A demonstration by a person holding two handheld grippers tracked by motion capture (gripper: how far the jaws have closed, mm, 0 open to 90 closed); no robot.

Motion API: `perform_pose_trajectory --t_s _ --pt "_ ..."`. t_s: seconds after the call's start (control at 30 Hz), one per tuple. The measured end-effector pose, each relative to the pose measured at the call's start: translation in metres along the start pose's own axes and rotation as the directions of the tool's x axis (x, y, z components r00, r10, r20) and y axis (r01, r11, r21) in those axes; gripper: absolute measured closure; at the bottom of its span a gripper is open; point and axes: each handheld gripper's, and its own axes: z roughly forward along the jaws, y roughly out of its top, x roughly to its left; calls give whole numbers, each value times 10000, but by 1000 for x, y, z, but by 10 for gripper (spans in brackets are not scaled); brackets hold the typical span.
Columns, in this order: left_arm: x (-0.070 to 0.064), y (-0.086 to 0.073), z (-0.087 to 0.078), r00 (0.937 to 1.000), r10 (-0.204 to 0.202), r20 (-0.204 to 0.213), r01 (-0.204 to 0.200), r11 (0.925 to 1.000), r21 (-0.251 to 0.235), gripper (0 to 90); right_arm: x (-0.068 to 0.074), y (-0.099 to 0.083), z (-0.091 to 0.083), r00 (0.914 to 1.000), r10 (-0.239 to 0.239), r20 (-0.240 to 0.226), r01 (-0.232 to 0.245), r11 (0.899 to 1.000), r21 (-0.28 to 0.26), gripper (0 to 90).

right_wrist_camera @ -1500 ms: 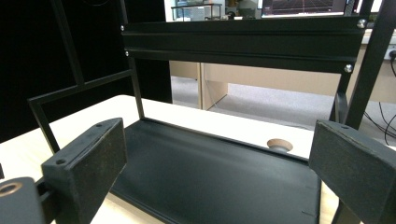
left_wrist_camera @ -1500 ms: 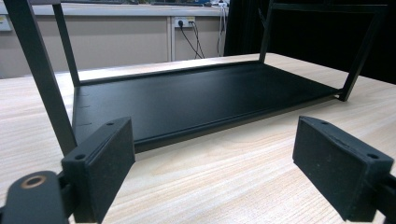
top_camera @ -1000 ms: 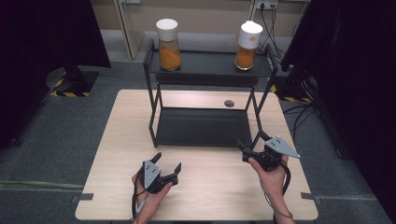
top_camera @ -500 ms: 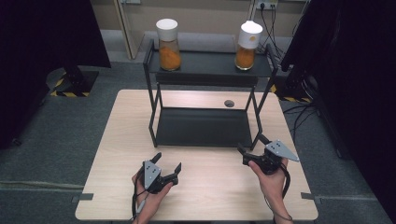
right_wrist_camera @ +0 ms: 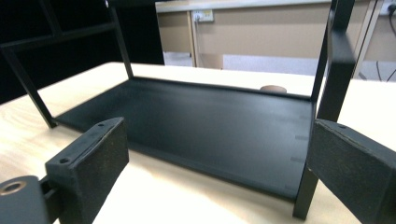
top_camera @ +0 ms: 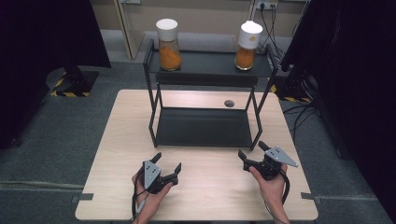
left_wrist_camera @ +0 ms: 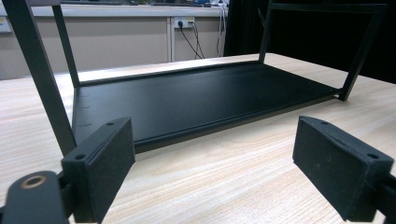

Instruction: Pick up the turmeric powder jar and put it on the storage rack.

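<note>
- The right gripper (top_camera: 254, 151) drew back a little toward the person and away from the black rack (top_camera: 204, 127) ahead of it, sinking lower over the table (top_camera: 116, 140).
- Its jaws stayed spread wide through the move.
- The right hand (top_camera: 268, 179) came back with it.

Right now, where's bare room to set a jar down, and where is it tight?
The lower shelf of the black rack is bare. So is the table left of the rack, right of it, and between the left gripper and right gripper. The top shelf has room only between the left jar and right jar.
</note>
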Motion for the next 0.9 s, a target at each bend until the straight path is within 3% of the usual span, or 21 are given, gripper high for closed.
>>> perform_pose_trajectory --t_s 0.63,0.9 --pt "0 0 0 10000 9 -2 -9 10000 2 127 -1 -29 -2 9999 133 -8 -131 9960 888 58" --pt "0 0 0 10000 31 10 -31 10000 8 127 0 -30 -2 10000 -4 -42 7 9965 832 55"
